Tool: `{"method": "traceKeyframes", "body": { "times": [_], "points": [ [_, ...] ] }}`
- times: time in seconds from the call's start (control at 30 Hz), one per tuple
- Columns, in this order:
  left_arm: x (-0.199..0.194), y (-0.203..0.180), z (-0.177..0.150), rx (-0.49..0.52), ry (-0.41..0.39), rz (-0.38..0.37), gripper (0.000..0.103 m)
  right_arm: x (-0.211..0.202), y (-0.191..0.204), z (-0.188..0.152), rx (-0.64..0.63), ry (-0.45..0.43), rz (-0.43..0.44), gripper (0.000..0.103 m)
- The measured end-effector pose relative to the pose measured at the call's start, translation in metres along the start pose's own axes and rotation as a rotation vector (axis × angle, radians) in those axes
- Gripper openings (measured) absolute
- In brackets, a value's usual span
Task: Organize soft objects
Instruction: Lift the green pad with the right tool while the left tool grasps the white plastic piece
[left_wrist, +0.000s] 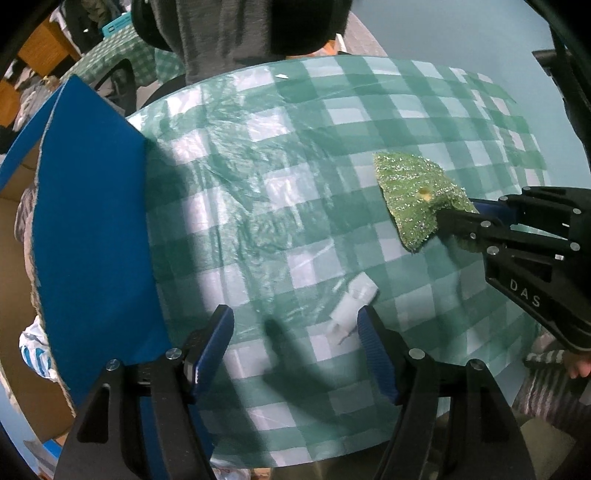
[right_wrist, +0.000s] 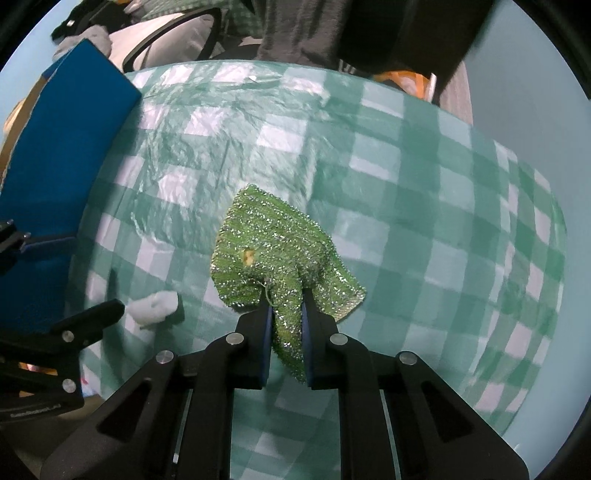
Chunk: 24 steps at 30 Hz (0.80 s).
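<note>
hanging pinched by one corner in the clenched right gripper (right_wrist: 287, 314) above the checked tablecloth (right_wrist: 424, 206), the green glitter cloth (right_wrist: 273, 240) trails toward the blue box (right_wrist: 55, 155) at the left, nearer the released left gripper (left_wrist: 295, 347).

Cool, even light falls on the table (left_wrist: 369, 110) in both fisheye views, tinting everything blue-green. In the left wrist view, the left tongs (left_wrist: 295, 350) throw soft, dark shadows across the checked cloth, and a broad shadow lies beside the blue board (left_wrist: 92, 221). White glare streaks the crinkled plastic near the far edge. The scrubber (right_wrist: 273, 251) glitters with pinpoint highlights. Motion blur smears the small white piece (left_wrist: 351, 299) and, in the right wrist view, the checks at right. Straight edges bow sharply toward the rims, where a black border closes each frame.
</note>
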<state>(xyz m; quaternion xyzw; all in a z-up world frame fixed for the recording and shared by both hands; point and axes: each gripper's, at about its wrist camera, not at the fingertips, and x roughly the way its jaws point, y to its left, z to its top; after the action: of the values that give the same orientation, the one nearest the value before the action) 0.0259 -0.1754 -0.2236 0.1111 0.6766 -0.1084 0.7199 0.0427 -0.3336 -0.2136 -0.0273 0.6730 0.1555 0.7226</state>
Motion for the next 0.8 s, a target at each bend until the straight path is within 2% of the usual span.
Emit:
{"method": "traceKeyframes", "body": {
  "times": [0.27, 0.73, 0.8],
  "points": [
    [0.006, -0.013, -0.003, 0.031, 0.006, -0.026, 0.071, -0.007, -0.005, -0.03, 0.077, 0.001, 0.011, 0.012],
    [0.028, -0.021, -0.002, 0.057, 0.004, -0.036, 0.07, 0.001, -0.021, -0.033, 0.153, -0.006, 0.023, 0.012],
    [0.031, -0.02, -0.002, 0.056, 0.007, -0.035, 0.065, -0.002, -0.017, -0.035, 0.157, -0.009, 0.022, 0.012]
  ]
}}
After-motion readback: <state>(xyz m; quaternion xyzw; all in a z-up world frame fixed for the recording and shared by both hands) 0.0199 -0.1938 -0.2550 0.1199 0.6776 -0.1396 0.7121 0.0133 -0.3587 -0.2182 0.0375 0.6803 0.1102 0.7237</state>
